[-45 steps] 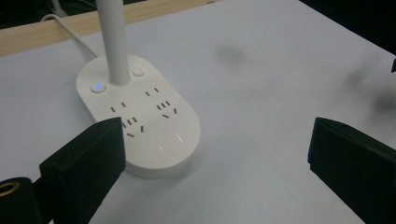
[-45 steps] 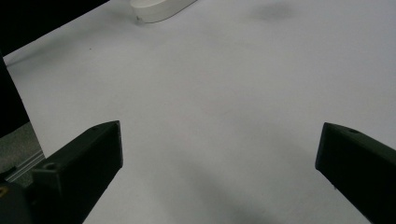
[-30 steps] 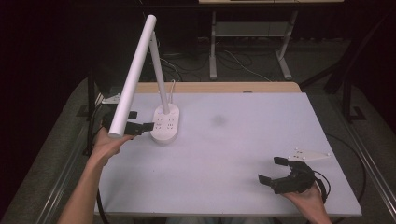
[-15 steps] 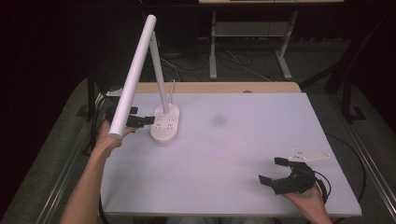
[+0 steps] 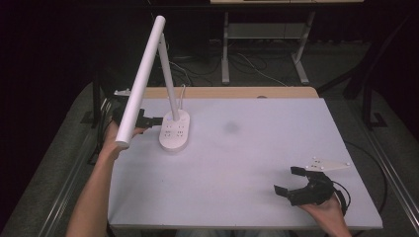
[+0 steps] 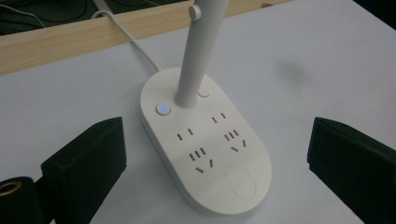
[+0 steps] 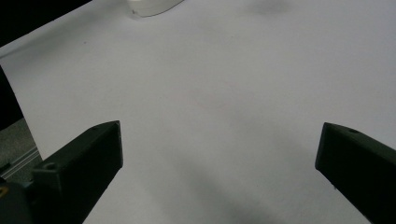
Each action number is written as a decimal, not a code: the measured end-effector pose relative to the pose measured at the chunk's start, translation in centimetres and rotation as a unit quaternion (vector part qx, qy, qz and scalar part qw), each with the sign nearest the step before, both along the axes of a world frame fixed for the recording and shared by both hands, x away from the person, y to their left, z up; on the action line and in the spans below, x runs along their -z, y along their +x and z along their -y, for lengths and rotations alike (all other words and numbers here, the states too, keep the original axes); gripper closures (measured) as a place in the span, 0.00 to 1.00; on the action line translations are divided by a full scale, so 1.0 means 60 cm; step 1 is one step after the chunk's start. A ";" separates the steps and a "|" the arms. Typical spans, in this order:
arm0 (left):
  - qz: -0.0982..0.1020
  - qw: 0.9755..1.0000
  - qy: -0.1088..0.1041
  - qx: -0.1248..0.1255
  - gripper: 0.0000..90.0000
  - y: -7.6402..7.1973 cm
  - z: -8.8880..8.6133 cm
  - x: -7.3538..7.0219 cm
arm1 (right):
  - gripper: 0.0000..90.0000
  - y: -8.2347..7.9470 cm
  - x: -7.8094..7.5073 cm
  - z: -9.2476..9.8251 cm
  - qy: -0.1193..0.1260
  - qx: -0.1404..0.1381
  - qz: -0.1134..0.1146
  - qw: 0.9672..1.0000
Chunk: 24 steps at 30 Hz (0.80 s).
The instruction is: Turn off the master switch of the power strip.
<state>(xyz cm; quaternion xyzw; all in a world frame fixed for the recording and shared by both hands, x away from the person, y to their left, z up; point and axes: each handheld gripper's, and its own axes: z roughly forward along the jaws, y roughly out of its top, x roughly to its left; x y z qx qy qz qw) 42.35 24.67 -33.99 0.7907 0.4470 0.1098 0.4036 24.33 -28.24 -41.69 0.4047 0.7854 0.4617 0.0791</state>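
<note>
tongs first: the left tongs (image 5: 157,119) sit at the far left of the bench (image 5: 247,163), spread wide, with their tips just beside the white lamp base (image 5: 175,130) and not clearly touching it. from the left gripper view the two black jaws stand far apart at either side of the frame, and the lamp base (image 6: 205,149) lies between and ahead of them with nothing gripped. that base is a long oval with several socket slots on top, a small round button (image 6: 163,109) lit blue near the stem, a second plain round button beside the stem, and a faint oval pad at the near end. a white stem (image 6: 198,51) rises from the base, and in the high view it carries a long white lamp bar (image 5: 141,81) that slopes down toward the person's left forearm (image 5: 96,192). a white cord (image 6: 126,35) runs from the base back over the wooden edge (image 5: 222,92) of the bench. the right tongs (image 5: 287,180) rest low at the near right of the bench, well apart from the lamp, also spread wide and holding nothing; a grey three-cornered plate (image 5: 328,166) shows on top of them. in the right gripper view the jaws frame bare white bench surface (image 7: 224,107), with a bit of the lamp base (image 7: 152,6) at the top edge. a faint dark smudge (image 5: 230,127) marks the bench near its middle.
</note>
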 end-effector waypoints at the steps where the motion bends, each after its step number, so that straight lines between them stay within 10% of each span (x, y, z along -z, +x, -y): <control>1: 0.000 1.000 -0.002 -0.001 0.04 0.002 0.001 0.001 | 0.00 0.000 0.000 0.000 0.001 0.000 0.000 1.000; 24: -0.014 0.998 -0.037 -0.042 0.15 0.043 -0.009 0.030 | 0.00 0.000 0.000 0.003 0.000 0.005 0.000 1.000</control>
